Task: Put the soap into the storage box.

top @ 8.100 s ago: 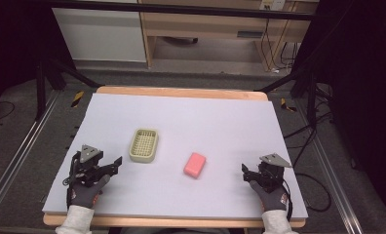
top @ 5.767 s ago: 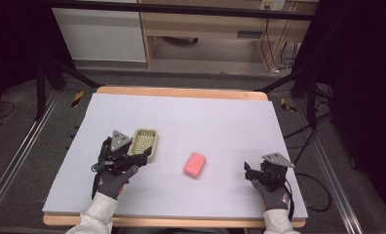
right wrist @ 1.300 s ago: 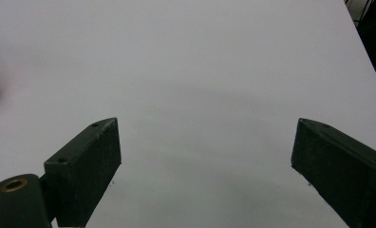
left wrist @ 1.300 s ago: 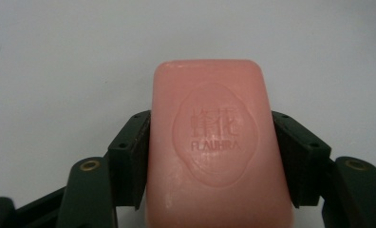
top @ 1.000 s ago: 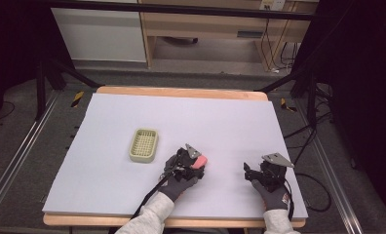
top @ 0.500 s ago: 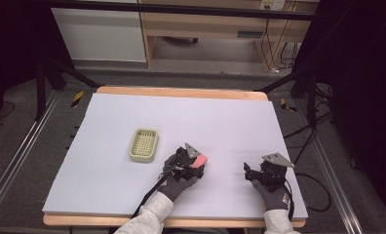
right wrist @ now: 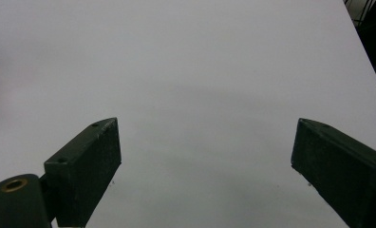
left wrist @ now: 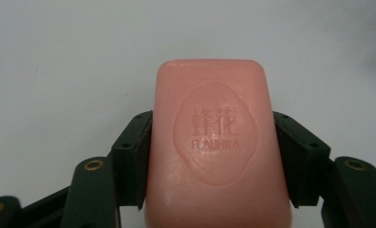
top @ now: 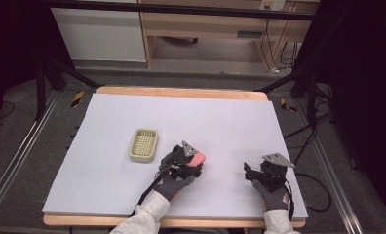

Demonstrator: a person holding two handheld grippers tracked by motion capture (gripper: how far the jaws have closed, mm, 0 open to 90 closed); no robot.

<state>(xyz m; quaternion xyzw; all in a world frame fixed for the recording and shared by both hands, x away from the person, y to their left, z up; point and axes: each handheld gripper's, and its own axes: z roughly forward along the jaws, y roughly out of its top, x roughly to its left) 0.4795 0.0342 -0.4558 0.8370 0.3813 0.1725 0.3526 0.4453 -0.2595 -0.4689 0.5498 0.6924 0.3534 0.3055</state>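
Note:
A pink bar of soap with an embossed oval stamp sits between the two black jaws of my left gripper, which press on both its long sides. In the high view the soap is near the middle of the white table, with the left gripper shut on it. A pale green slotted soap dish lies to its left, a short way off. My right gripper rests near the front right of the table, its jaws wide apart over bare white surface.
The white board covers a wooden table with a visible front edge. Metal rails run along both sides on the floor. Cables trail at the right. A cabinet and shelf stand beyond the far edge.
Earlier the left gripper went from the front left corner past the soap dish to the soap. Over the last second it has stayed on the soap; the right gripper has not moved.

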